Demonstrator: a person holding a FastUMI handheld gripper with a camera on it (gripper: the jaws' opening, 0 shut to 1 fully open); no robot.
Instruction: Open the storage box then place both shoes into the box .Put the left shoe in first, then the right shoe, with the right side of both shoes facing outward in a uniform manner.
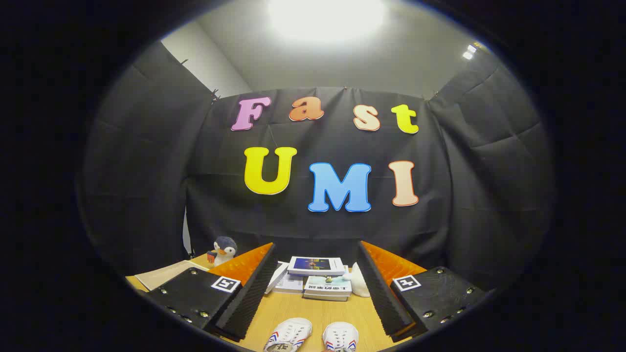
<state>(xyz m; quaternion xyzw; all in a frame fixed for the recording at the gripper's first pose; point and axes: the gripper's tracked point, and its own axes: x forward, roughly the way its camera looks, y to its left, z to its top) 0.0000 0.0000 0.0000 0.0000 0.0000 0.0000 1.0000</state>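
Below, two white shoes (310, 336) toes pointing ahead, between spread fingers (376, 288)

A stack of books (315, 279) sits at the far side of the wooden counter (313, 308), the top one with a dark blue cover lying flat. Just right of the stack is a small white object (360, 282), too unclear to name. Far left stands a penguin plush toy (223, 250), and near it a sheet of beige paper (164, 275) lies flat.
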